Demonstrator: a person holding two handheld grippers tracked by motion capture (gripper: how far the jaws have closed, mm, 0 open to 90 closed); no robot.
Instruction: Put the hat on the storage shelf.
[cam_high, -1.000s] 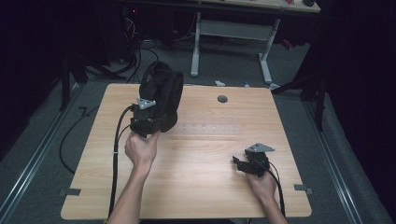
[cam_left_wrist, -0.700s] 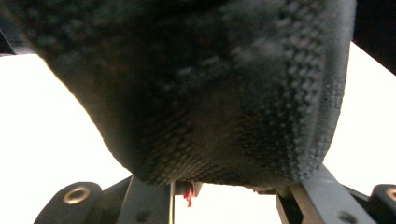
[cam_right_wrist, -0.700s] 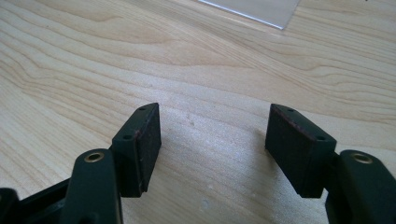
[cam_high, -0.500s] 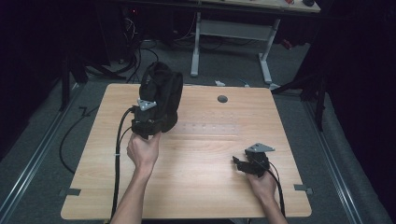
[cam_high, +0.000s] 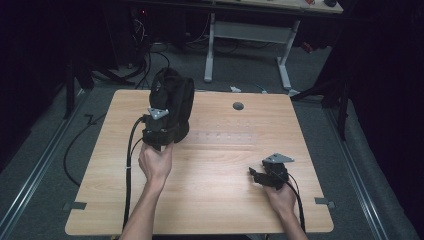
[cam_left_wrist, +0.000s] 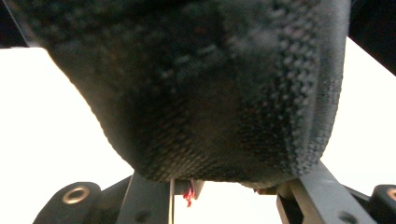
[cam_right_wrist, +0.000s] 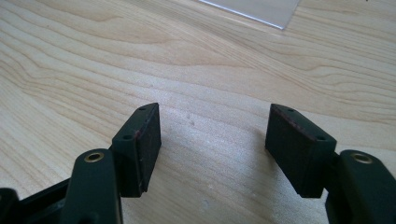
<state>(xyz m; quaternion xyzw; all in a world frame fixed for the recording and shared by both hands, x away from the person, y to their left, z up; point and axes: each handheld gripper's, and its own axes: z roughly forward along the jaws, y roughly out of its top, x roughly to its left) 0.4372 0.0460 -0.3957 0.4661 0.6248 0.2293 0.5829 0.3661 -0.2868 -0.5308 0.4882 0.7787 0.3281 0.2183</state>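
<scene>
Your left gripper (cam_high: 161, 131) is clamped on the near lower end of the black bag (cam_high: 171, 102), and in the left gripper view the coarse woven fabric (cam_left_wrist: 201, 93) bulges down between the two black jaws, which stand either side of it with the cloth pinched between them; a small red thread or tag (cam_left_wrist: 188, 195) hangs just under the fabric at the inner edge of one jaw. You hold that bag upright at the far left part of the wooden table (cam_high: 215, 200), its rounded top leaning toward the far edge and its base at or just above the tabletop; whether it rests on the wood or hangs slightly clear, you cannot tell from these views. Your left hand (cam_high: 155, 162) grips the tool from behind, forearm coming up from the near edge, and the black cable (cam_high: 129, 170) trails back along it. Beside the bag, toward the middle of the table, lies a faint clear sheet (cam_high: 220, 137), flat on the wood. Farther off, near the far edge, sits a small dark round grommet (cam_high: 238, 106). Your right gripper (cam_high: 257, 175) rests well apart from the bag at the near right, low over bare wood, its jaws spread wide with nothing between the pads (cam_right_wrist: 142, 144); a corner of the clear sheet (cam_right_wrist: 252, 8) shows beyond them.
</scene>
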